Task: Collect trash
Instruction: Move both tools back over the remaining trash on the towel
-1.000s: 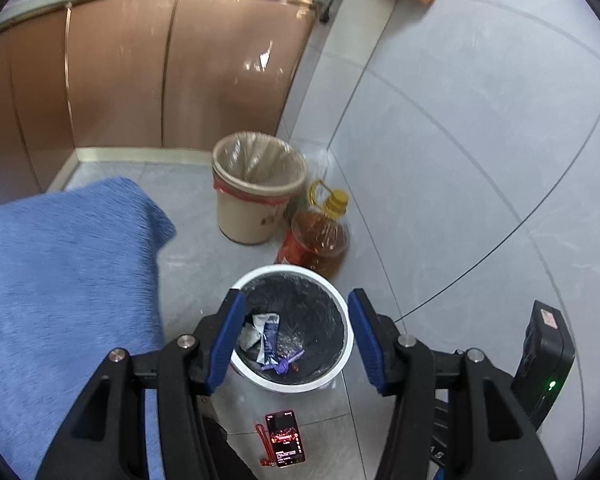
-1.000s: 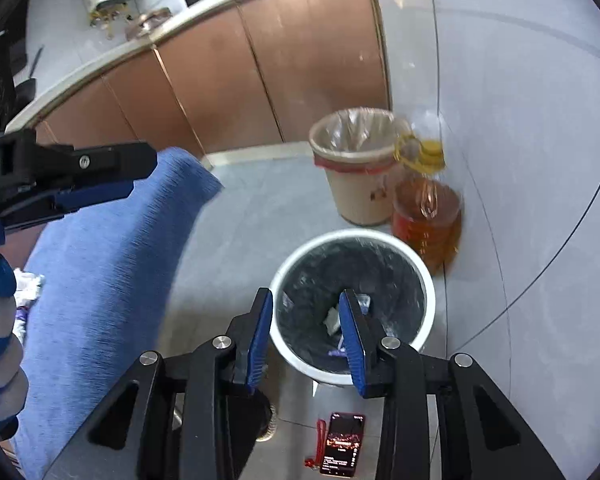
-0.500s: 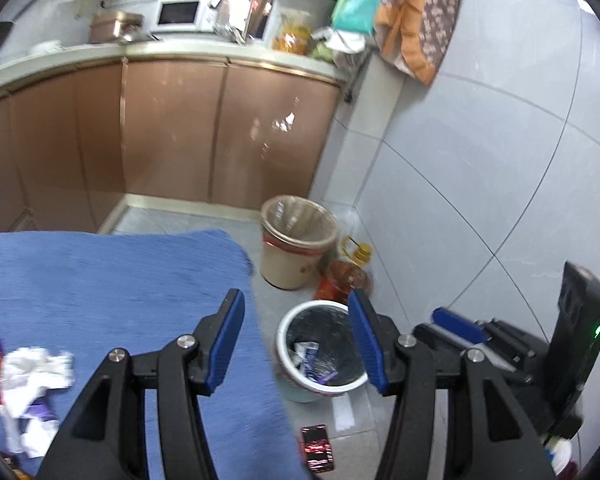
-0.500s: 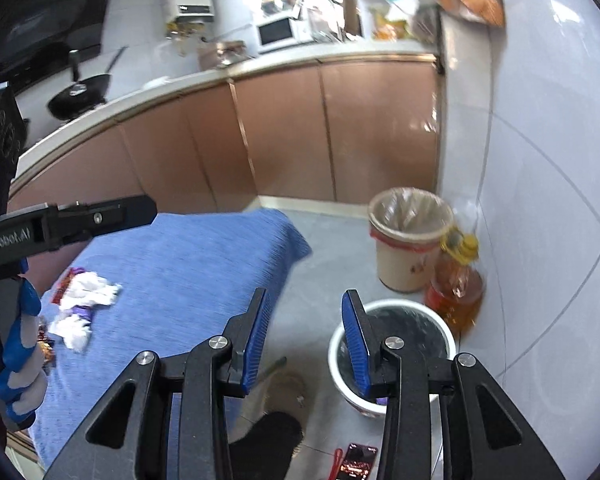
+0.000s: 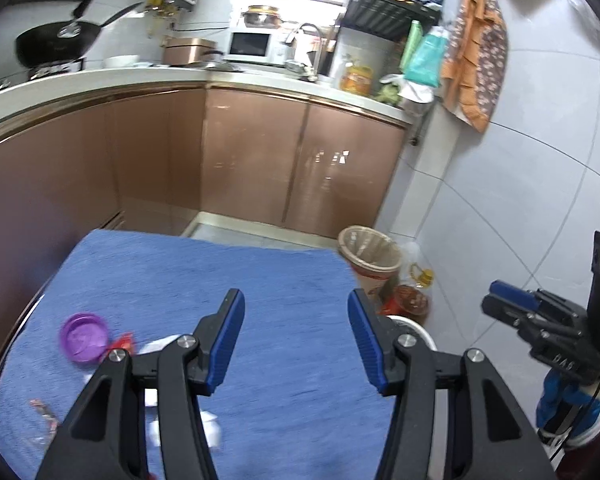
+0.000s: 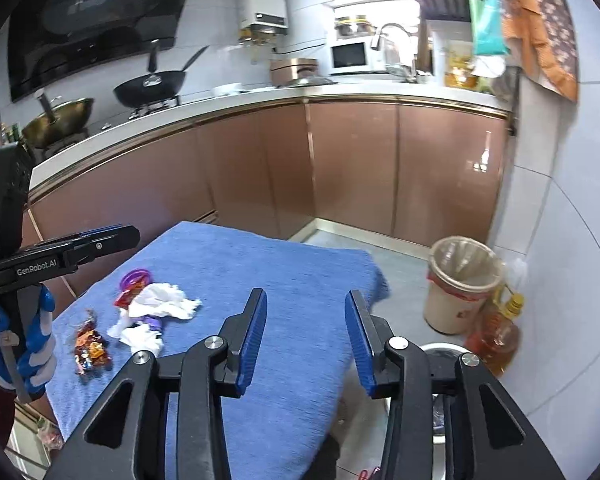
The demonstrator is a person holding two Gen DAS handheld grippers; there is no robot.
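Both jaws spread, nothing held: left gripper (image 5: 296, 336), right gripper (image 6: 306, 336) above blue cloth (image 6: 268, 264). Trash far left: crumpled tissue (image 6: 160, 300), candy wrapper (image 6: 90, 346), purple lid (image 6: 134, 278). Tissue prob. light, soft; pinch a raised fold.

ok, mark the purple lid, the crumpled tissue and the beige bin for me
purple lid (image 5: 83, 336), left wrist view, centre of its top face.
crumpled tissue (image 6: 162, 300), right wrist view, middle of the white wad.
beige bin (image 6: 456, 304), right wrist view, front of its outer wall below the red band.
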